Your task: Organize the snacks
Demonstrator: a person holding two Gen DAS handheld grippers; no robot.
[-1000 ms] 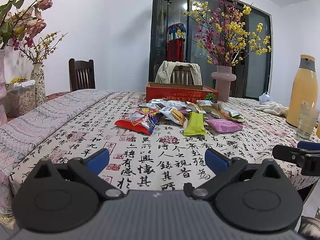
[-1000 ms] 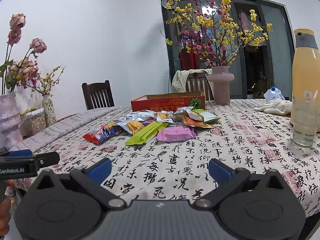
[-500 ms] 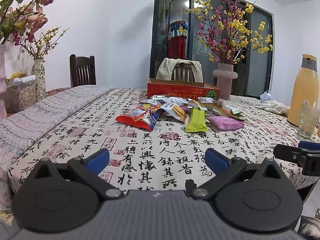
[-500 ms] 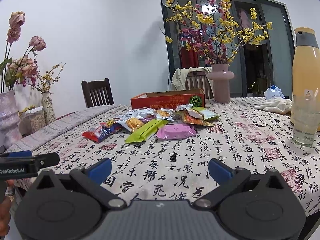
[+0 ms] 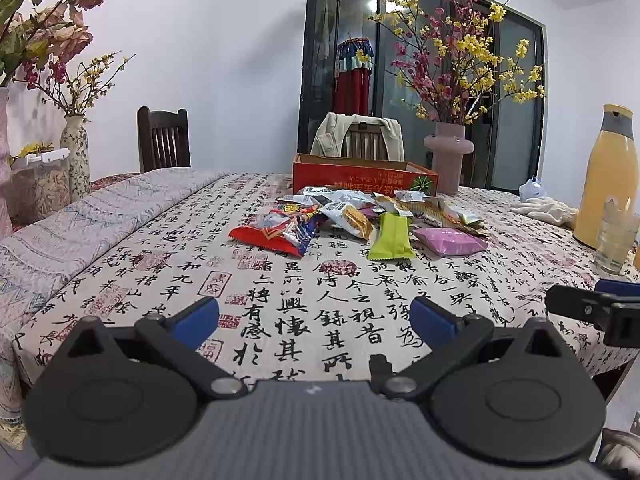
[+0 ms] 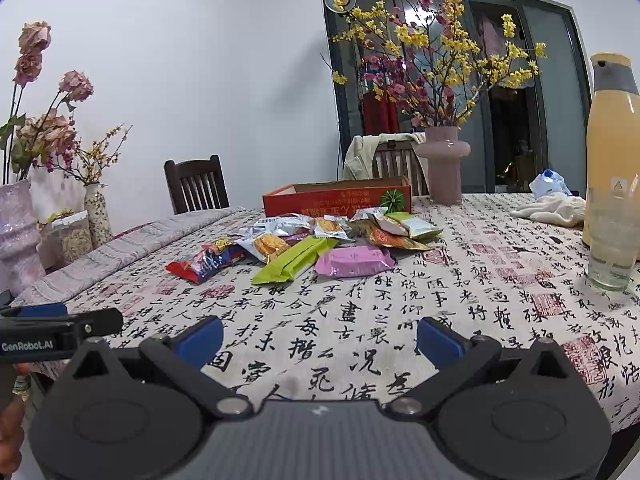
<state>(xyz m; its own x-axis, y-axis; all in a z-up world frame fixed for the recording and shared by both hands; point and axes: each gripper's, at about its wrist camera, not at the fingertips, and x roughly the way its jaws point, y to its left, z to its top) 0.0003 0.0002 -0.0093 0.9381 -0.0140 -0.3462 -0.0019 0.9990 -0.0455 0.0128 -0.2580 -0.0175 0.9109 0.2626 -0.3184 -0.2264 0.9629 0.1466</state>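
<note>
Both grippers have eased a little closer to the table over the last second, the snack pile sitting slightly larger in each wrist view, though nothing on the cloth has shifted. Left gripper [image 5: 314, 316] hovers over the near edge of the table [image 5: 120, 248] with its jaws spread wide and nothing between them; right gripper [image 6: 320, 334] beside it is likewise wide open and empty. Ahead, well apart from both, the snacks [image 5: 360, 220] lie in a loose heap near the middle of the calligraphy-print cloth: a red packet [image 5: 276, 232] nearest the left side, a green bar [image 5: 392, 236] and a pink packet [image 6: 354, 260] at the front, silvery and orange wrappers overlapping behind. Just past the heap stands the open red box [image 6: 338, 198], the likely place to put them. A sensible approach is to take the front, free-lying packets first, coming in low and closing across a packet's narrow width so the slick wrapper does not slide out. On the right, keep clear of the glass [image 6: 610, 240] and the yellow flask [image 6: 614, 128] when reaching in.
</note>
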